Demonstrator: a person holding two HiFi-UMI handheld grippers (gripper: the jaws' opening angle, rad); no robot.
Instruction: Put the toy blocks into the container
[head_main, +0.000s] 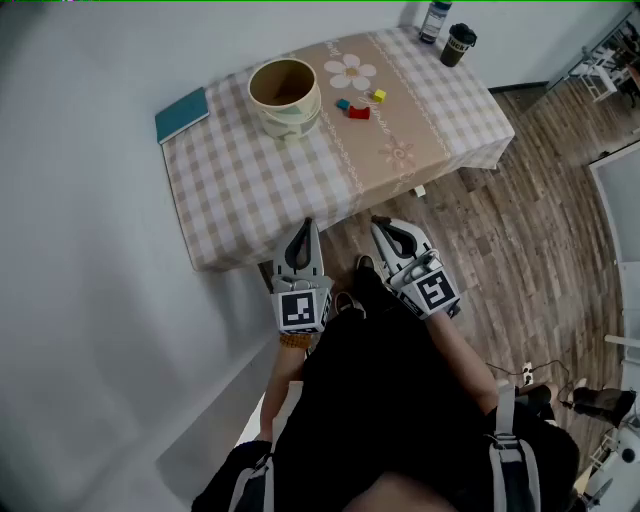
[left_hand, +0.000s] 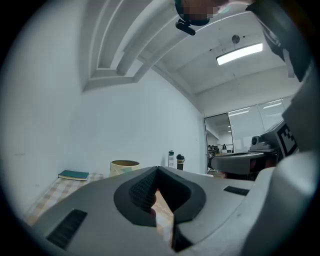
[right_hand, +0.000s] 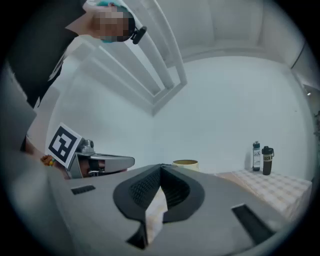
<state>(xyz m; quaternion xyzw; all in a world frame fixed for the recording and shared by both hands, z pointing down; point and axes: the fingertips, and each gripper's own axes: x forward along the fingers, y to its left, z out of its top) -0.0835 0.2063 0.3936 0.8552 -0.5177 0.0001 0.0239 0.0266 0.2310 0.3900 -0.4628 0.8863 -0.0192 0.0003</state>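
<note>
A few small toy blocks lie on the table's beige runner: a blue block (head_main: 342, 104), a red block (head_main: 359, 113) and a yellow block (head_main: 379, 96). The round cream container (head_main: 285, 96) stands left of them, its mouth open upward; the same container (left_hand: 124, 167) shows low in the left gripper view, and the container (right_hand: 185, 164) shows in the right gripper view too. My left gripper (head_main: 302, 236) and right gripper (head_main: 381, 226) are held side by side at the table's near edge, well short of the blocks. Both are shut with nothing between their tips.
The table (head_main: 240, 190) has a checked cloth and stands against a white wall. A teal book (head_main: 181, 115) lies at its left corner. Two bottles (head_main: 447, 32) stand at the far right corner. Wooden floor (head_main: 520, 240) lies to the right.
</note>
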